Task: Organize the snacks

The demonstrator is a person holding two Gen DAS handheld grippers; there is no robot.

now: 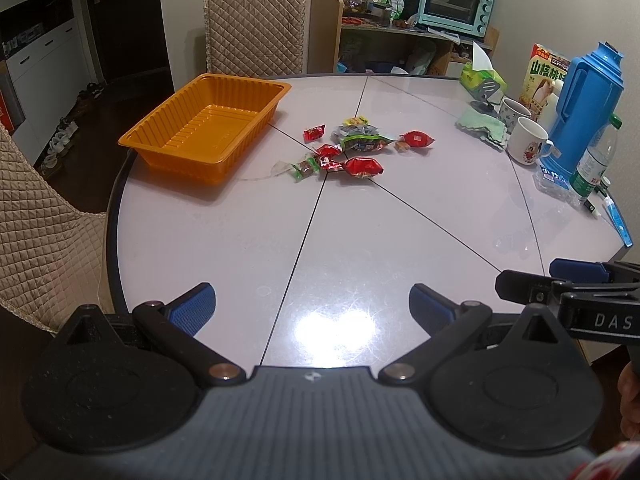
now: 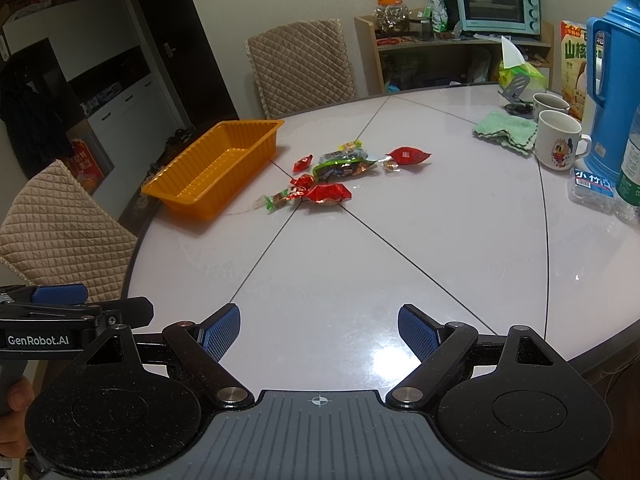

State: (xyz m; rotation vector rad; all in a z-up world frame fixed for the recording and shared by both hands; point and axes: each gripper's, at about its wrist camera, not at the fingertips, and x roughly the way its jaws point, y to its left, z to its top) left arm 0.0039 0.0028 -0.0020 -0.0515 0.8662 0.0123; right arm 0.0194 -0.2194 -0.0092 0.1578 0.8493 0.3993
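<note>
An empty orange plastic tray (image 1: 208, 128) (image 2: 218, 168) stands at the table's far left. To its right, at the table's centre, lies a loose pile of wrapped snacks (image 1: 352, 146) (image 2: 332, 176): several red packets, a green pouch (image 1: 362, 142) (image 2: 340, 168) and small candies. One red packet (image 1: 416, 139) (image 2: 408, 155) lies apart at the pile's right. My left gripper (image 1: 312, 306) hovers open over the near table edge, nothing between its fingers. My right gripper (image 2: 319, 334) is open and empty too, beside the left one, both well short of the snacks.
The round white table (image 1: 360, 240) (image 2: 400, 248) carries two mugs (image 2: 558, 140), a green cloth (image 2: 506, 130), a blue thermos (image 1: 584, 100) (image 2: 612, 92), a bottle and a tissue pack at the right. Quilted chairs (image 1: 256, 28) (image 2: 52, 224) stand behind and left. A shelf with an oven (image 2: 496, 2) is at the back.
</note>
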